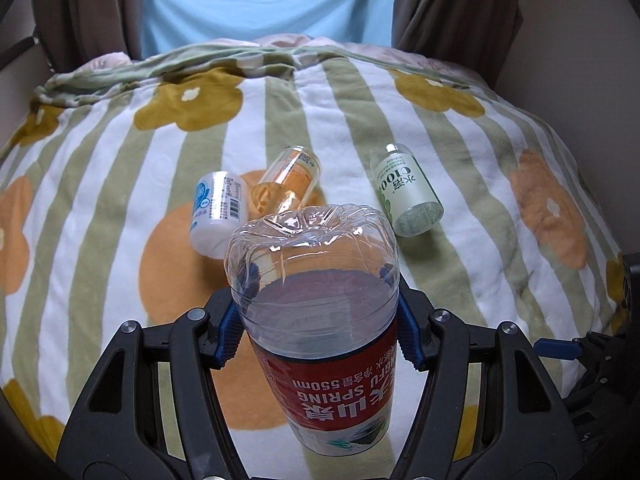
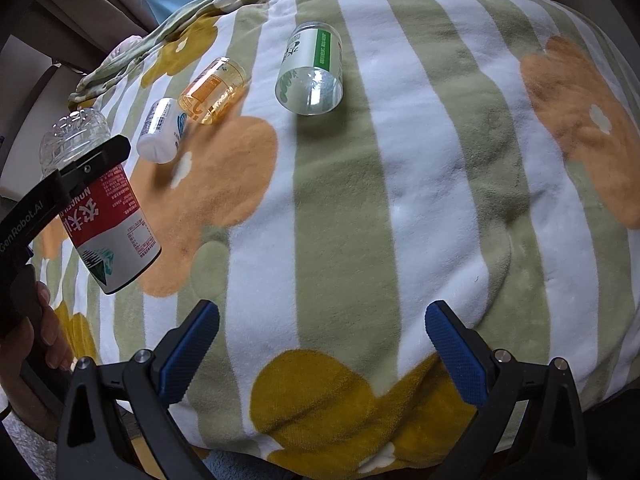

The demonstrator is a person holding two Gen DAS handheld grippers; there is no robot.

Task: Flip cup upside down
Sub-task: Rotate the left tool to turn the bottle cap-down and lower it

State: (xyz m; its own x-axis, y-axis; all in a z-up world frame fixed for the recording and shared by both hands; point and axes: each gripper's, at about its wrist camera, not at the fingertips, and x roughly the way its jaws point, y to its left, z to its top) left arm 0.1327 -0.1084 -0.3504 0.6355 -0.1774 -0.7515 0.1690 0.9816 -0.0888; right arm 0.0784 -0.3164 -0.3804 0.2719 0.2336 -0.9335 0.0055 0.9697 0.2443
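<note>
A clear cut-off bottle cup with a red label (image 1: 320, 280) is clamped between the blue pads of my left gripper (image 1: 320, 320). Its closed ribbed base points up and away, and its cut end points down toward the camera. In the right wrist view the same cup (image 2: 104, 216) hangs tilted above the blanket at the left, base uppermost, with a black left finger (image 2: 96, 158) across it. My right gripper (image 2: 322, 340) is open over the blanket and holds nothing.
Three other cups lie on their sides on the striped flower blanket (image 1: 120, 184): a white-blue one (image 1: 218, 214), an orange one (image 1: 288, 180) and a green-labelled one (image 1: 406, 196). A person in a light blue top (image 1: 272, 0) stands behind the bed. A hand (image 2: 44, 340) grips the left handle.
</note>
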